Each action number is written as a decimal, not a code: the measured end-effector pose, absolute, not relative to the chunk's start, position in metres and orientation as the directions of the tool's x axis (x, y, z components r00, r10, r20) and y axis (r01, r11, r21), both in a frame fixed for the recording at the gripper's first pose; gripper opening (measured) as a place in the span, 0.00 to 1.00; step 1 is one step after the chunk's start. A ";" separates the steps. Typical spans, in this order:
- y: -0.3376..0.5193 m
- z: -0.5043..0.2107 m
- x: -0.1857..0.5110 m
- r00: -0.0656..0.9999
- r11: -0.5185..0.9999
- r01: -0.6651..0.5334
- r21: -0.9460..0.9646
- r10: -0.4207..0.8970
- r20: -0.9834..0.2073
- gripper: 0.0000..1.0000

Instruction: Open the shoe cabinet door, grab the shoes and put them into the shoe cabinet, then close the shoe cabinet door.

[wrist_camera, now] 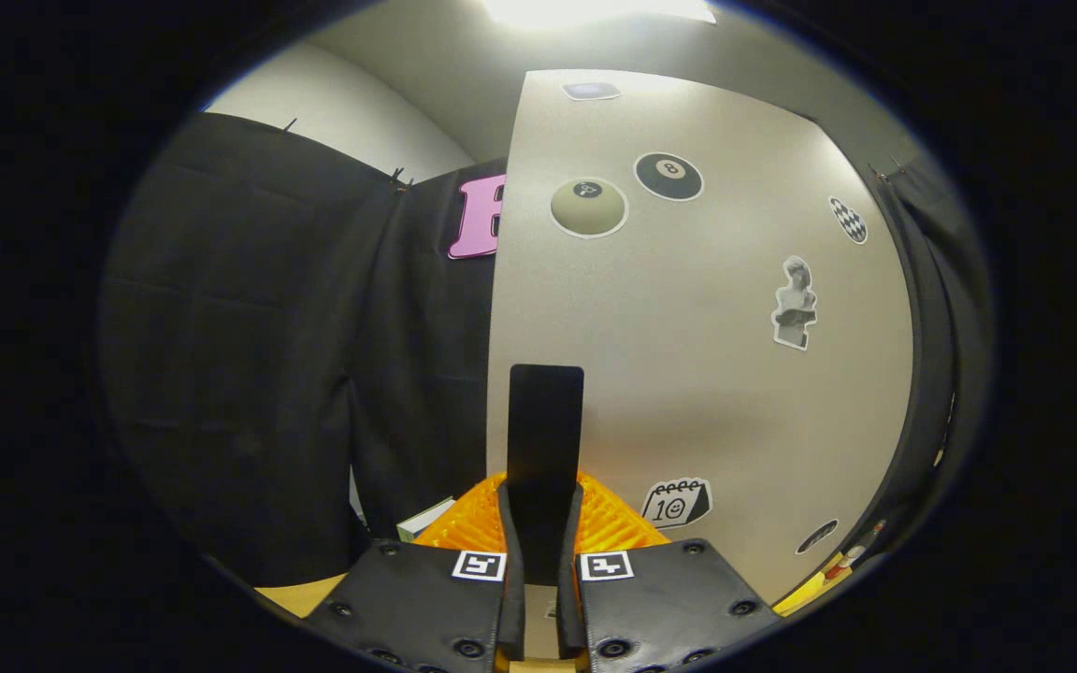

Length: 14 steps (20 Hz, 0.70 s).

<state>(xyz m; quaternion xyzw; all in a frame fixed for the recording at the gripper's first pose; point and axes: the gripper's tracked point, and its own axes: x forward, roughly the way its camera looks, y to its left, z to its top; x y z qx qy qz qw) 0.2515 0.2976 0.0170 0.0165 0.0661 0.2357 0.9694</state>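
Tool (543, 551) fingers are pinching the dark handle (545, 439) of the shoe cabinet door (716, 374) (sticker-covered, pale), which is standing just ahead; an orange ribbed thing (613, 523) is lying below the handle.

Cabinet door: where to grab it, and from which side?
Take the black handle, the upright strip by the door's left edge. Come straight on from the front, one finger each side: it is narrow and vertical. The gripper looks shut on it, fingers hugging both sides.
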 end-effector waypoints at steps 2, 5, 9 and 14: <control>0.292 0.019 0.239 0.869 0.878 -0.473 0.073 0.479 -0.125 0.15; 0.283 0.022 0.226 0.861 0.871 -0.488 0.063 0.492 -0.127 0.15; 0.268 0.024 0.204 0.853 0.862 -0.501 0.074 0.507 -0.129 0.15; 0.247 0.026 0.186 0.848 0.858 -0.506 0.083 0.513 -0.131 0.15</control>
